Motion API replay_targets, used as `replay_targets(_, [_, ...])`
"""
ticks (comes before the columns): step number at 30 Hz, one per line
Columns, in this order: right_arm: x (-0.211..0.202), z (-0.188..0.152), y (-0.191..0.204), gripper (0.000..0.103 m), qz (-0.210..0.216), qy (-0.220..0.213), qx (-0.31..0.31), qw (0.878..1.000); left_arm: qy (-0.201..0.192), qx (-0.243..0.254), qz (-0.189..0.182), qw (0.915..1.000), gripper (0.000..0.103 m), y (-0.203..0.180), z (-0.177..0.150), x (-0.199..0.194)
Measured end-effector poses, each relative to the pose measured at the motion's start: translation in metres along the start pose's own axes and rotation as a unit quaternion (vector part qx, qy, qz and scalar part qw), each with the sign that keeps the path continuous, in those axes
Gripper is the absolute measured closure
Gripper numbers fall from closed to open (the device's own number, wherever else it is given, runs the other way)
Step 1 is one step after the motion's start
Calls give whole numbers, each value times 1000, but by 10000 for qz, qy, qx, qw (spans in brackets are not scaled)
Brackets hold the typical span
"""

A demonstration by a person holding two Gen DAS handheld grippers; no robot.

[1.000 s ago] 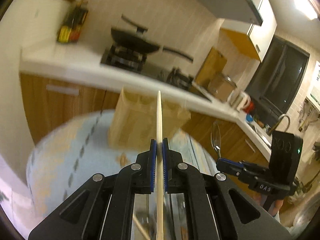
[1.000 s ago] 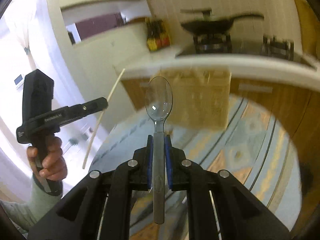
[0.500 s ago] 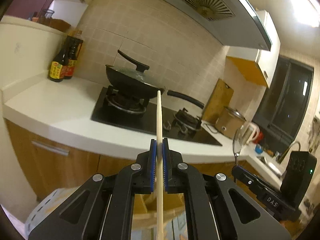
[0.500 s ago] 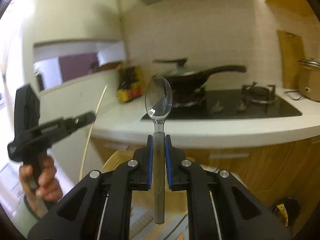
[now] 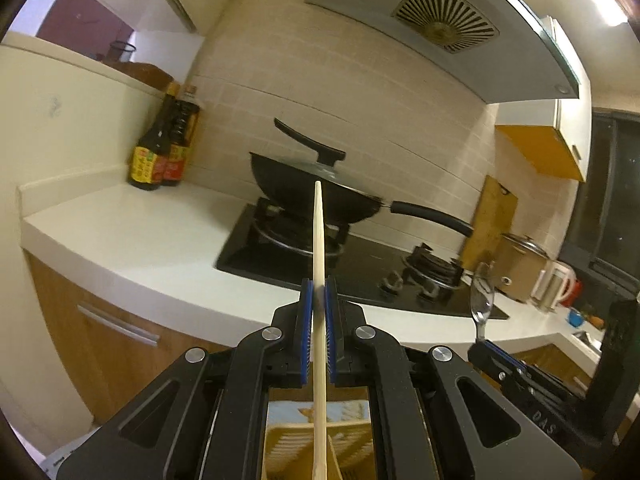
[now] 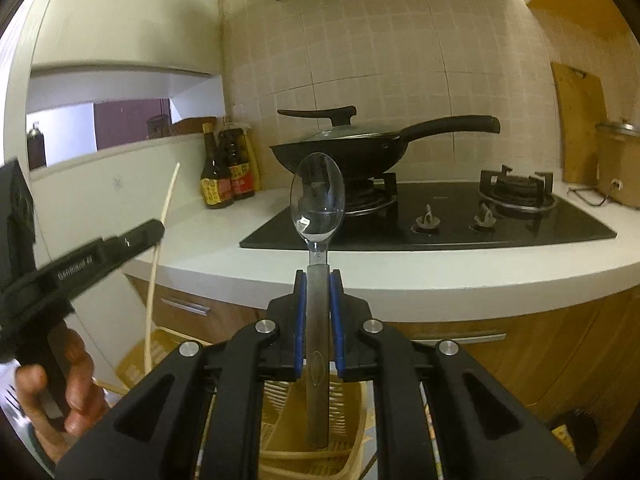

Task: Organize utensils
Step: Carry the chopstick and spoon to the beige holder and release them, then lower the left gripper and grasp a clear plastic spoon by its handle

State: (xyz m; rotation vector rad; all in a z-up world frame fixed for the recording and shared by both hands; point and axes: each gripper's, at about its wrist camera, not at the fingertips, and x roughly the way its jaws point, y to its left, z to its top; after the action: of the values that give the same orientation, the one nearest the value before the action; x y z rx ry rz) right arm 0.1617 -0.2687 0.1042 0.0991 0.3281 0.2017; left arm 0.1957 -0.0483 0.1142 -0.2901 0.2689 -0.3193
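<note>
My left gripper (image 5: pixel 318 296) is shut on a pale wooden chopstick (image 5: pixel 319 240) that sticks up past the blue pads. In the right wrist view the same left gripper (image 6: pixel 154 230) and the chopstick (image 6: pixel 162 224) show at the left, held by a hand (image 6: pixel 72 384). The right gripper (image 6: pixel 317 280) is shut on the handle of a metal spoon (image 6: pixel 317 200), bowl upward. The spoon (image 5: pixel 481 294) and right gripper (image 5: pixel 486 350) also appear low right in the left wrist view. Below both grippers sits a woven bamboo utensil basket (image 6: pixel 352 432), partly hidden (image 5: pixel 352 440).
Ahead runs a white kitchen counter (image 6: pixel 460 276) with a black gas hob (image 6: pixel 520 220), a lidded black wok (image 6: pixel 344 148) and two sauce bottles (image 6: pixel 226 176). A cutting board (image 6: pixel 580 120) and a pot (image 6: pixel 620 160) stand right. Wooden cabinet fronts (image 6: pixel 560 360) lie beneath.
Both views have swung up from the patterned tabletop and basket to the counter and hob. The chopstick and the spoon stay clamped as before.
</note>
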Motion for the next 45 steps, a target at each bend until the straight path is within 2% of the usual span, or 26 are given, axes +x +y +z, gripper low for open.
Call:
replay_targets(6, [3,-9,4,94,-65,-94,-188,9998,-173,353,292,9988,99,-7,-11,-1])
replay_targets(11, [-9,-17,1,92,274,63,-128,9995,-9,521,281,9982,98,-7,-28,-15])
replay_targets(12, [-15,-19,-1,88,290,54,-105,9995,33,503,224,9985,95,-6,-30,-20])
replay_targets(13, [-20,-20,-1,77,303,56,-88,9995,119,470,123,9987,92,-4,-32,-24])
replay_targets(14, [-26,-21,-3,69,320,75,-63,9994,191,434,39,9989,82,-3,-34,-29])
replay_targets(15, [-33,-23,-5,55,345,86,-17,9994,240,412,-17,9989,75,-2,-37,-32])
replay_targets(17, [-49,-27,-6,55,350,126,43,9993,352,468,-97,9982,74,-1,-41,-44])
replay_targets(19, [-61,-30,-9,55,361,199,126,9991,452,486,-194,9976,66,-1,-44,-54])
replay_targets(21, [-76,-34,-10,55,224,355,190,9989,544,473,-302,9969,49,1,-45,-67])
replay_targets(26, [-100,-46,-6,55,313,989,320,9941,810,236,-608,9946,44,12,-48,-100])
replay_targets(32, [-121,-64,14,55,369,1751,163,9837,1232,-108,-657,9901,44,26,-51,-128])
replay_targets(35, [-127,-76,21,55,257,2252,163,9738,1610,-167,-675,9845,44,28,-55,-141])
replay_targets(39, [-126,-97,21,55,444,2959,428,9532,2335,96,-375,9716,44,24,-74,-151])
replay_targets(42, [-127,-116,23,55,584,3413,568,9364,3052,376,-452,9505,46,20,-108,-157])
replay_targets(43, [-128,-123,25,56,628,3539,582,9314,3349,458,-553,9395,47,19,-124,-159])
replay_targets(44, [-127,-128,26,58,689,3669,602,9257,3623,509,-600,9287,55,19,-140,-161])
replay_targets(45, [-127,-137,29,63,743,3844,614,9181,3777,554,-633,9221,59,18,-149,-162])
